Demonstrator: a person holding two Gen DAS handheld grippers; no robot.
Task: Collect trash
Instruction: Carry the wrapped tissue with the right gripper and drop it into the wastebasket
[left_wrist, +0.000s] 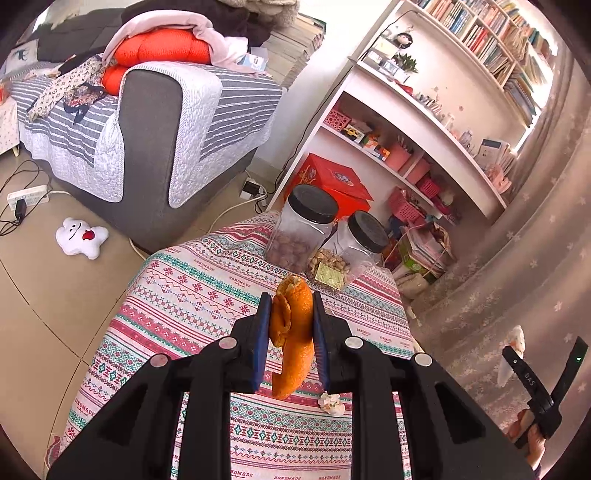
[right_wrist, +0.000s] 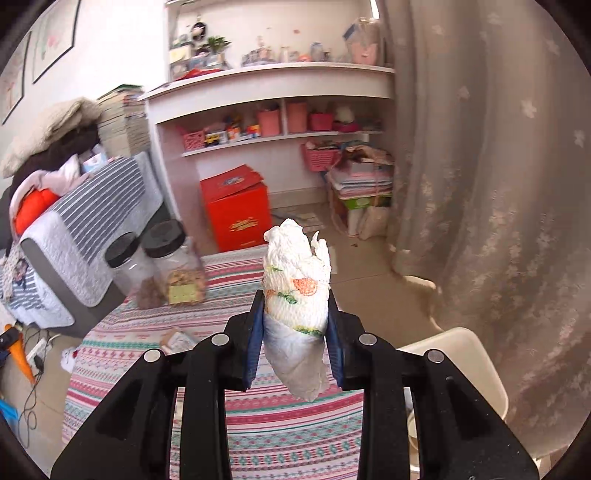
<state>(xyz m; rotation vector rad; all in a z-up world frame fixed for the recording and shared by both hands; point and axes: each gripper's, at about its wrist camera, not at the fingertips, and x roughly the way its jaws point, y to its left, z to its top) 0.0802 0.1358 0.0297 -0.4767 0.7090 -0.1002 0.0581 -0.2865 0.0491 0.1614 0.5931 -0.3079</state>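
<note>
I am holding one piece of trash in each claw, so the picking part is going well. My left claw (left_wrist: 291, 332) is pinching an orange peel (left_wrist: 293, 332) above the middle of the worktop (left_wrist: 192, 288). My right claw (right_wrist: 295, 332) is pinching a crumpled paper napkin (right_wrist: 297, 295) above the worktop's right edge. One small crumpled scrap (left_wrist: 331, 403) is still lying on the cloth near the near edge. I am not seeing any bin, so I judge dropping both pieces is still remaining.
</note>
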